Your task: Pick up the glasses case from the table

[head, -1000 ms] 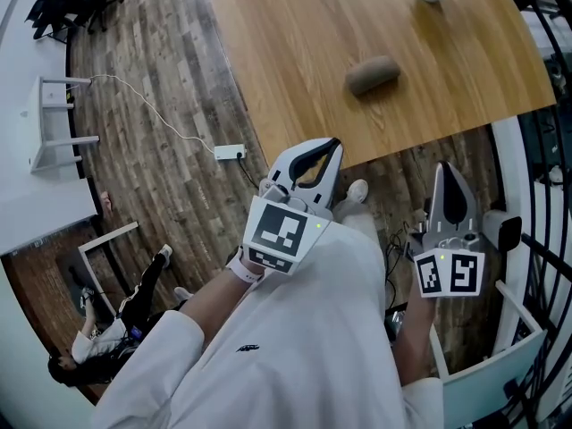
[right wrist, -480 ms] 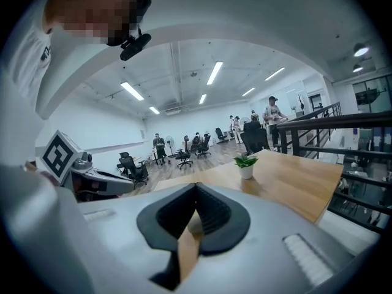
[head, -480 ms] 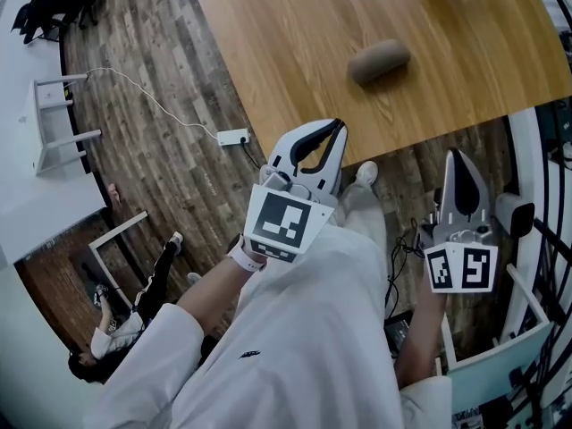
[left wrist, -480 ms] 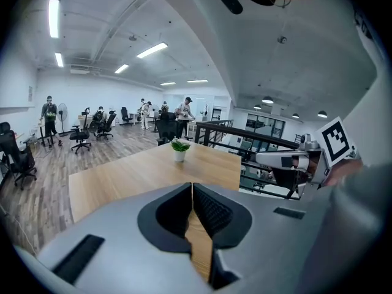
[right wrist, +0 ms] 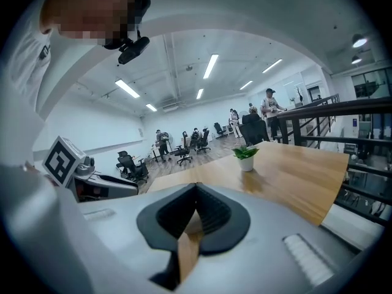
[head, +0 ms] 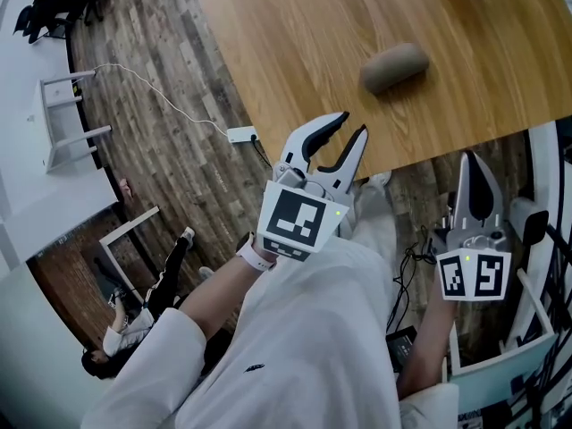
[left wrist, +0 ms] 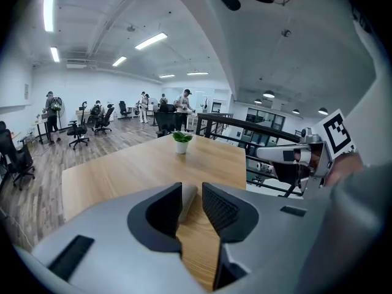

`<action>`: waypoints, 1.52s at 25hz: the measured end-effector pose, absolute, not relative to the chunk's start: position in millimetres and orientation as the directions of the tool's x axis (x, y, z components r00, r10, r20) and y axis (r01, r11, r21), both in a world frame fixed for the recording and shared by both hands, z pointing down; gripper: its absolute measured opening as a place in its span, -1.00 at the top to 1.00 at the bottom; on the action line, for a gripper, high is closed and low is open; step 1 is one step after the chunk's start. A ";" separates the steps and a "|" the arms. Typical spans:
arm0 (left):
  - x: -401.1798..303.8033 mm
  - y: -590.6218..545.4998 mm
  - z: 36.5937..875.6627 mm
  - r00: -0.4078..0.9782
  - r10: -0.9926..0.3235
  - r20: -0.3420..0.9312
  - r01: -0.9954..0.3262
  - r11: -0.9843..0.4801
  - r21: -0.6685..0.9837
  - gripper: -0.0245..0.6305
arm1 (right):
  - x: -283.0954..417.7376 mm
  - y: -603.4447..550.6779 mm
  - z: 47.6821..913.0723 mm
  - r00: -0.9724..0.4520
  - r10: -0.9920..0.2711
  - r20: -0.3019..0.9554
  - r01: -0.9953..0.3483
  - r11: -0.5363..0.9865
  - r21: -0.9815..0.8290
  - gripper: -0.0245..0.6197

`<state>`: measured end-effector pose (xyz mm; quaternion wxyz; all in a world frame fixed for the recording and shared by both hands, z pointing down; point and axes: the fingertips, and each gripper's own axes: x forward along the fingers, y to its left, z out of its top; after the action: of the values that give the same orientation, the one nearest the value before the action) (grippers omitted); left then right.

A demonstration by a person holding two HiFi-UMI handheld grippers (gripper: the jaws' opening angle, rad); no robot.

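The glasses case (head: 394,67), a brown-grey oblong, lies on the wooden table (head: 295,52) well in from its near edge. My left gripper (head: 351,125) hovers over that near edge, short of the case and to its left. Its jaws have just been opening and stand a little apart with nothing between them. In the left gripper view the case (left wrist: 187,195) shows through the gap of the left gripper (left wrist: 192,188), further out on the table. My right gripper (head: 472,161) is shut and empty, off the table's near edge. The right gripper (right wrist: 196,187) has its tips together.
A small potted plant (left wrist: 181,143) stands at the table's far end. On the wood floor lie a power strip (head: 239,135) and its white cable. A white desk (head: 36,177) is at the left and a railing (head: 545,150) at the right. A person (head: 143,311) sits on the floor, lower left.
Both grippers have moved toward the table. The left gripper's jaws, shut in the earlier frames, now stand apart. The right gripper stays shut.
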<state>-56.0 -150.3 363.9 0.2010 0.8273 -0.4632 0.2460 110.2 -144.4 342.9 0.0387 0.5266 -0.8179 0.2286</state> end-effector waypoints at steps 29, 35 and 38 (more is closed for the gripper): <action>-43.7 -211.3 491.9 0.465 -0.594 0.656 -0.825 -0.560 0.077 0.02 | 90.4 -185.0 432.4 -0.504 -0.779 0.372 -0.842 0.348 -0.413 0.90; -31.7 -220.3 511.7 0.505 -0.576 0.643 -0.793 -0.604 0.081 -0.15 | 93.9 -187.8 449.9 -0.498 -0.780 0.380 -0.844 0.335 -0.419 0.90; -28.2 -223.3 521.2 0.509 -0.561 0.653 -0.777 -0.625 0.069 -0.21 | 94.0 -188.9 454.1 -0.499 -0.779 0.379 -0.844 0.337 -0.418 0.90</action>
<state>-28.2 -223.3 521.2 0.1798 0.8498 -0.3936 0.3009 94.0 -188.9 454.1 0.0558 0.4972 -0.8158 0.2901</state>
